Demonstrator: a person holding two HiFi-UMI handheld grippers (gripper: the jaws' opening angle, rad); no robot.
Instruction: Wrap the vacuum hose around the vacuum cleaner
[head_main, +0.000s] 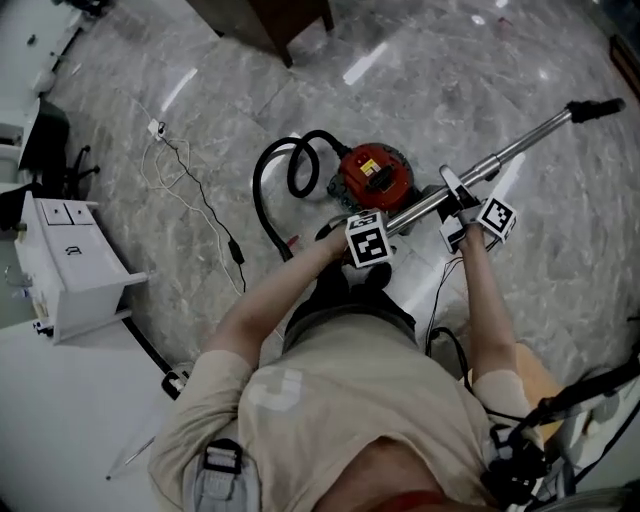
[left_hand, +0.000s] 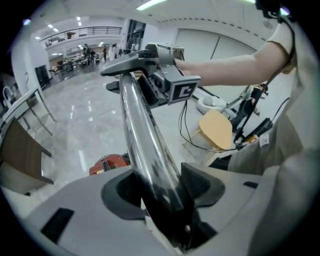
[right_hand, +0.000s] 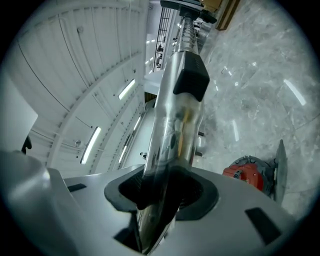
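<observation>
The red vacuum cleaner (head_main: 375, 175) stands on the marble floor, with its black hose (head_main: 268, 190) looping out to its left. A shiny metal wand (head_main: 500, 158) slants from the cleaner up to a black end at the right. My left gripper (head_main: 395, 225) holds the wand's lower part, and its pads press on the tube (left_hand: 142, 130). My right gripper (head_main: 462, 205) is shut on the wand higher up, just below a black clip (right_hand: 190, 75). The cleaner also shows low in the left gripper view (left_hand: 107, 164) and the right gripper view (right_hand: 245, 172).
A white cabinet (head_main: 65, 265) with an open drawer stands at the left. A thin white cable (head_main: 185, 175) and a black lead lie on the floor beside it. Dark wooden furniture (head_main: 270, 20) is at the top. A tan seat (left_hand: 217, 127) and cables lie at the person's right.
</observation>
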